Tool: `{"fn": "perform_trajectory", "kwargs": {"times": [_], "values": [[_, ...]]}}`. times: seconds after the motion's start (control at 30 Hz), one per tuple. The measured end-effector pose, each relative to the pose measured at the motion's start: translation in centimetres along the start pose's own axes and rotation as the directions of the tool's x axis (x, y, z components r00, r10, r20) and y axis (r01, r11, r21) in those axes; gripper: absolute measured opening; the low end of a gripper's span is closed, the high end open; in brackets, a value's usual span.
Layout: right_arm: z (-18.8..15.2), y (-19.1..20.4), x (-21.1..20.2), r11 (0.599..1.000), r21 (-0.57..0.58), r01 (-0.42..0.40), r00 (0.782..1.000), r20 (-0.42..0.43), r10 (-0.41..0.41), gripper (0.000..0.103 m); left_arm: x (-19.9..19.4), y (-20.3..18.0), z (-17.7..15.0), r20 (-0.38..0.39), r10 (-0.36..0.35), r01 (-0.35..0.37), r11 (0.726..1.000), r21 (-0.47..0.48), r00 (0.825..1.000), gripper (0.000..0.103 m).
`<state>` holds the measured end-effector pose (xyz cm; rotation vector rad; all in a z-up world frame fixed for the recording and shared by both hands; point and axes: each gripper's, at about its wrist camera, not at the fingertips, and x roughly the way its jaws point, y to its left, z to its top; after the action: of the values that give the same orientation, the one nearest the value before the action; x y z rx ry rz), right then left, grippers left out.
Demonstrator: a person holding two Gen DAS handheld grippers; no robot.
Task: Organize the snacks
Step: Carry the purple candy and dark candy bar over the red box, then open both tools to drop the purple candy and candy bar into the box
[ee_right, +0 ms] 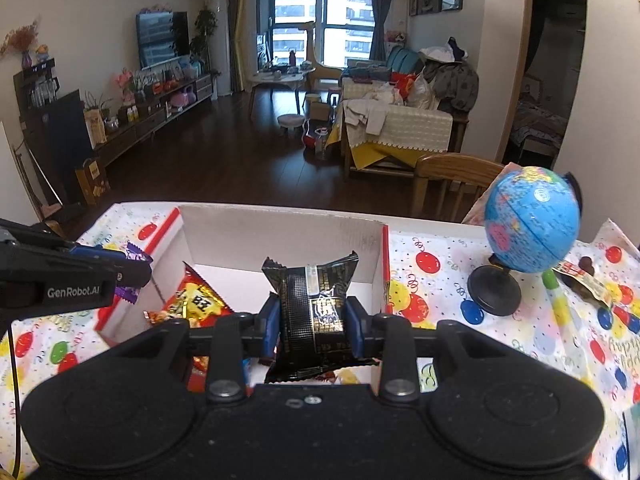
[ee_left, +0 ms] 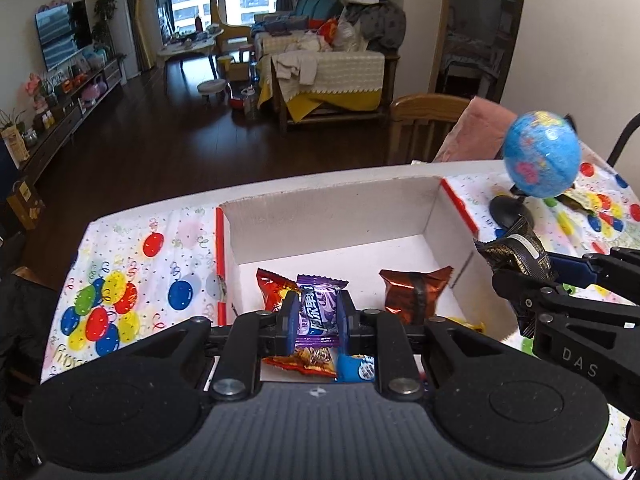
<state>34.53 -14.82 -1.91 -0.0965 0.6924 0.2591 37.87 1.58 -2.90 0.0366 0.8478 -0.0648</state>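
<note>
left gripper (ee_right: 132, 270): "GenRobot.AI" | right gripper (ee_left: 516, 276): "DAS"

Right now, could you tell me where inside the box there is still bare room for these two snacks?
The box floor is bare along its far wall, beyond the red packet and brown packet. The near end is crowded with snacks. The left gripper holds a purple packet, the right gripper a black packet.

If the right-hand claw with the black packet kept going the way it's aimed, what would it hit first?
Probably the white floor of the cardboard box, then its far wall; the right gripper, shut on the black packet, angles downward into it. Depth is uncertain.
</note>
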Motion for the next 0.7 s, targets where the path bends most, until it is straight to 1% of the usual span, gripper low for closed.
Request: {"fn": "perform_trajectory", "kwargs": {"times": [0.3,0.47,0.57,0.7], "values": [[0.6,-1.3,5.3,1.0,0.003,-0.023,0.998,-0.058,0.023,0.032,5.4,-0.2,0.6,-0.078,0.02,-0.021,1.0,-0.01,0.997,0.019],[0.5,-1.3,7.8,0.999,0.002,-0.036,0.995,-0.097,0.036,0.032,8.0,0.1,0.6,-0.118,0.037,-0.037,0.999,-0.002,0.992,0.019],[0.4,-1.2,8.9,0.999,0.001,-0.038,0.993,-0.114,0.037,0.032,9.2,0.1,0.4,-0.142,0.048,-0.049,0.999,-0.002,0.989,0.019],[0.2,-1.2,9.7,0.999,0.002,-0.045,0.99,-0.133,0.045,0.034,10.2,0.3,0.1,-0.168,0.041,-0.043,0.999,-0.008,0.985,0.019]]}}
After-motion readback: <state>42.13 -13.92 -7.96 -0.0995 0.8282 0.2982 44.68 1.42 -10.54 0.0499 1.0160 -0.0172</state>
